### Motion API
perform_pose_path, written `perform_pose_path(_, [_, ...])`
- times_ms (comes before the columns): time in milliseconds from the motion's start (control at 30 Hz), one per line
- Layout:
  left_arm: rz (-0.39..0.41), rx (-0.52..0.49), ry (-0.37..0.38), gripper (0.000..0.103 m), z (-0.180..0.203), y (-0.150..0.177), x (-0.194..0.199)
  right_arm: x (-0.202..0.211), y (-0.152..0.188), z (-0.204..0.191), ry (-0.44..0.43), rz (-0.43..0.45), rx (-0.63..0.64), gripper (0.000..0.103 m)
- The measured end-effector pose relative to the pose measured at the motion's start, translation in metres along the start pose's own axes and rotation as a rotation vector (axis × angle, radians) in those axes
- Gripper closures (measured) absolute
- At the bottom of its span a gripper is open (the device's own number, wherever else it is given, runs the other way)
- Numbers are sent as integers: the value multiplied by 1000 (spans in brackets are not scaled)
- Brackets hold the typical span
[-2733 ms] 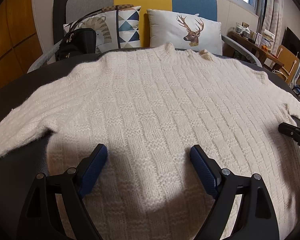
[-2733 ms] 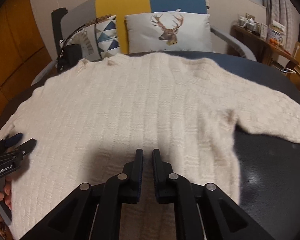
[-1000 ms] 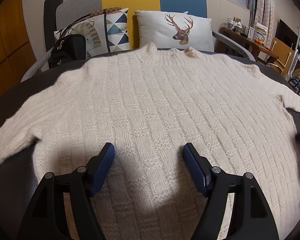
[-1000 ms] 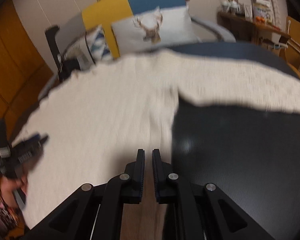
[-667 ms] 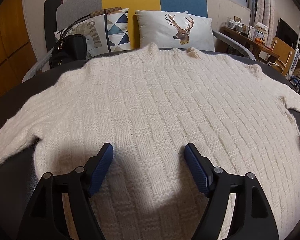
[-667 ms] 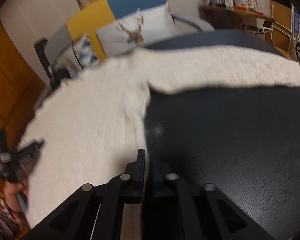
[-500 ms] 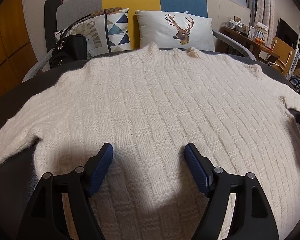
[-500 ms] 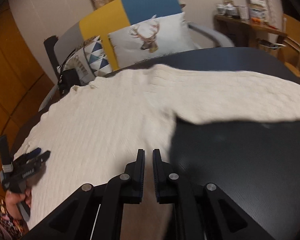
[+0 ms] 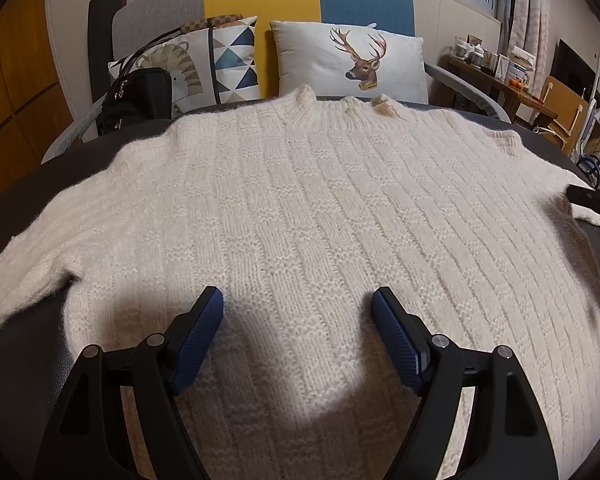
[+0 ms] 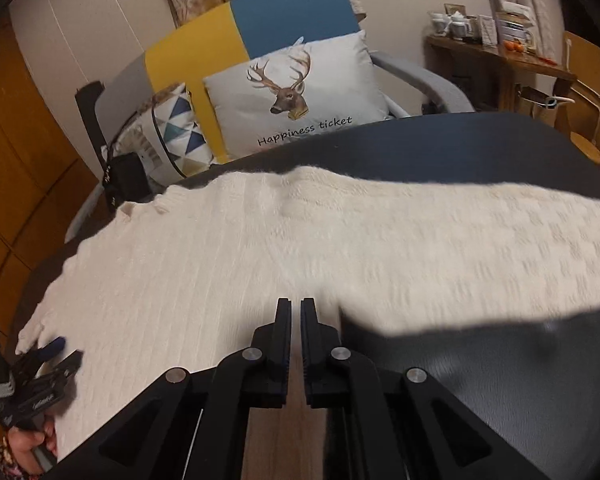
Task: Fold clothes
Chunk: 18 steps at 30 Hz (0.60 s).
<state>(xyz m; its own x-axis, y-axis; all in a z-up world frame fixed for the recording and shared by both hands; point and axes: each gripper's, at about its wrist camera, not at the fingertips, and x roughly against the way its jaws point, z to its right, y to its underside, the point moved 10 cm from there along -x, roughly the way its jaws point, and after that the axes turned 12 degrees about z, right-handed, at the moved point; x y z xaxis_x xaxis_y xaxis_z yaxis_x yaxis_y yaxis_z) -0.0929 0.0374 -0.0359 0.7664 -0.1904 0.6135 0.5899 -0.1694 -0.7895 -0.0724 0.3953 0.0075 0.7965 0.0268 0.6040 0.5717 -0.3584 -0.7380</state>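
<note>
Sweater (image 9: 300, 216), cream knit, lies flat across the dark table (image 9: 4, 196), filling mid-frame with its collar toward the sofa at top, sleeves spread, ready for folding. Your left gripper (image 9: 298, 308) hovers wide open over the hem, gripping nothing. Your right gripper (image 10: 295, 320), jaws closed and empty, sits near the right armpit.
</note>
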Motion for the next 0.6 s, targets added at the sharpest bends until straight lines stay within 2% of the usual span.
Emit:
perform_pose_path(133, [2,0,0,23,0,1,0,-28,7,20,75,-78,31,103])
perform_pose_path(233, [3,1,2,23,0,1,1,-13,0,26,-26,-33,-106,98])
perform_pose_path(300, [3,1,2,22,0,1,1,12,-6,43,-33,32,-148,90])
perform_pose_path(333, [3,0,2,22,0,1,1,25,-9,57,-15,58,-169,78])
perform_pose_path(600, [5,-3,1,21,0,0,0,121,-13,238,312,160,-420,78])
